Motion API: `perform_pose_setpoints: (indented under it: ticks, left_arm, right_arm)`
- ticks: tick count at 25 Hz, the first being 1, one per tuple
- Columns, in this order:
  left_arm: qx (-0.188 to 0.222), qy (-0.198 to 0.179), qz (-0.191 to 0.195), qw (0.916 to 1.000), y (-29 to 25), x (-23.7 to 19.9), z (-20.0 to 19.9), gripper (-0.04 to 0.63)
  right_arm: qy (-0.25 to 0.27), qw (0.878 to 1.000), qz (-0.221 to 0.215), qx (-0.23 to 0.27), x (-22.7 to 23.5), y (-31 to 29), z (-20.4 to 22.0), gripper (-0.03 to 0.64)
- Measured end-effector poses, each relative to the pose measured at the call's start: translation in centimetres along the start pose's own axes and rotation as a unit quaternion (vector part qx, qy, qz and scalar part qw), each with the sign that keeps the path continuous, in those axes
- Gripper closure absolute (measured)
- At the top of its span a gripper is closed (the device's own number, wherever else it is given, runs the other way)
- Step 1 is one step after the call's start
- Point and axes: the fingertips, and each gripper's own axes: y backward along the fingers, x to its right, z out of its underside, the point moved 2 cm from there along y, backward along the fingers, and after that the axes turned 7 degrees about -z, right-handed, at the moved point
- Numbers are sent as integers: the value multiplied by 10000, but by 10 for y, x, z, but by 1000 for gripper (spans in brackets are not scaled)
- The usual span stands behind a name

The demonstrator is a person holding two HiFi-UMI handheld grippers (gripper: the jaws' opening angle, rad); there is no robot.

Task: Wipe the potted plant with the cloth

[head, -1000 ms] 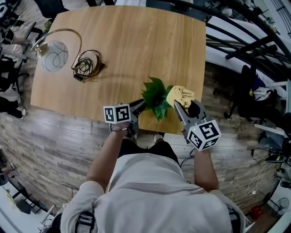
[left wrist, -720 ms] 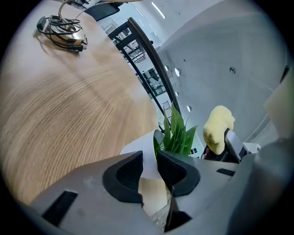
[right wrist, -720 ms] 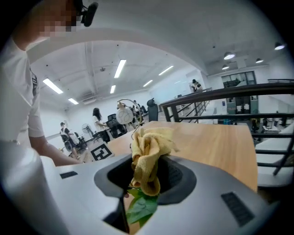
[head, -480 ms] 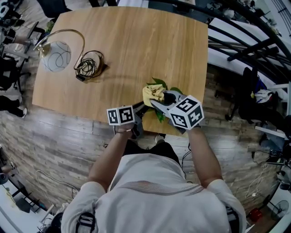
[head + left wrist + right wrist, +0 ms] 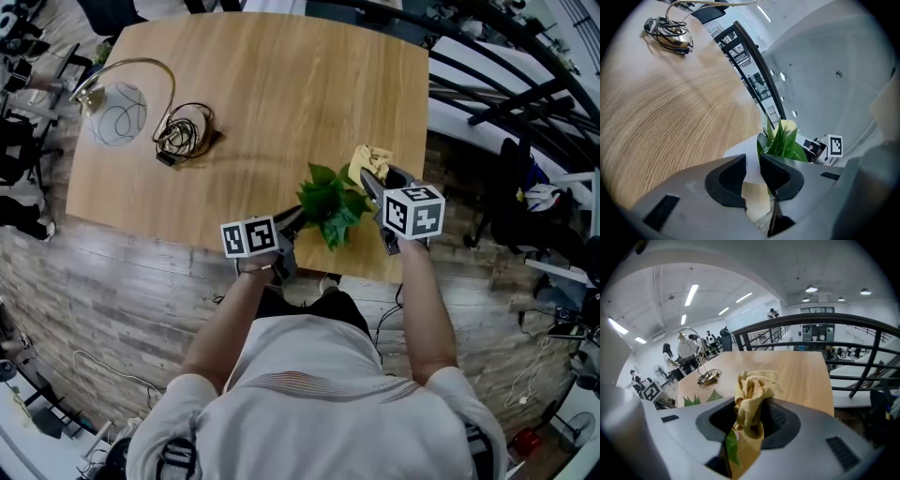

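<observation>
at the table's (image 5: 281,84) near edge the left gripper (image 5: 752,169) pinches the potted plant's (image 5: 330,202) white rim, the pot hidden under leaves from above, while the right gripper (image 5: 750,422) just beside clamps the bunched cloth (image 5: 752,390).

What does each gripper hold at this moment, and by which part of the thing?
The left gripper holds the white pot by its upper wall at the rim. The right gripper holds the yellow cloth by a bunched part.
</observation>
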Motion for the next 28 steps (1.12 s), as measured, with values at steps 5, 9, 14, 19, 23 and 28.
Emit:
perform_pose_setpoints:
  ticks: [5, 9, 14, 19, 23, 28]
  left_arm:
    - [-4, -37, -16, 10000, 0, 1, -1, 499]
    - [30, -27, -41, 10000, 0, 0, -1, 499]
    - [88, -71, -80, 9999, 1, 1, 0, 499]
    - [138, -105, -112, 9998, 1, 0, 0, 499]
    - [145, -115, -132, 9997, 2, 0, 0, 500]
    - [136, -87, -139, 9998, 3, 0, -1, 500]
  right_arm:
    - [-293, 9940, -716, 774, -30, 32, -26, 430]
    - [-238, 9868, -1547, 407, -75, 21, -15, 430]
    - [-162, 9957, -875, -259, -51, 7, 28, 430]
    - [-144, 9993, -210, -286, -16, 25, 37, 430]
    - [-64, 9996, 273, -83, -1, 48, 32, 430]
    - [-1022, 9849, -1209, 702, -56, 65, 8, 430]
